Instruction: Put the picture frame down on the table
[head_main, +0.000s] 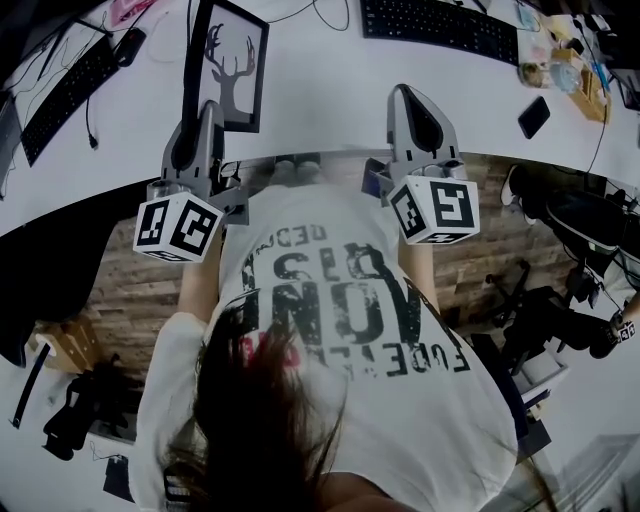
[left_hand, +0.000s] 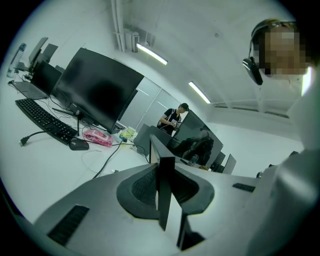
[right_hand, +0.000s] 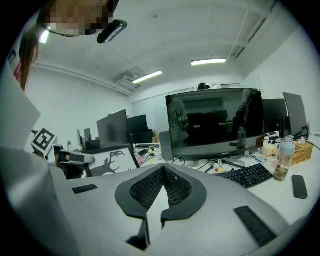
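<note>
A black picture frame (head_main: 226, 62) with a deer silhouette on white stands tilted at the near edge of the white table (head_main: 330, 90). My left gripper (head_main: 207, 110) is shut on its lower edge. In the left gripper view the frame (left_hand: 165, 195) shows edge-on, pinched between the dark pads (left_hand: 142, 186). The right gripper view shows the frame (right_hand: 114, 160) at the left, with the left gripper beside it. Whether the frame touches the table I cannot tell. My right gripper (head_main: 413, 108) hovers at the table edge to the right, shut with its tips (right_hand: 163, 168) meeting on nothing.
A black keyboard (head_main: 440, 28) lies at the back right, and another keyboard (head_main: 62, 95) at the left. A phone (head_main: 533, 117) and a basket (head_main: 580, 90) sit at the right. A large monitor (right_hand: 215, 120) and a bottle (right_hand: 283, 160) stand ahead. Cables, a mouse (left_hand: 78, 145) and a pink item (left_hand: 98, 136) lie left.
</note>
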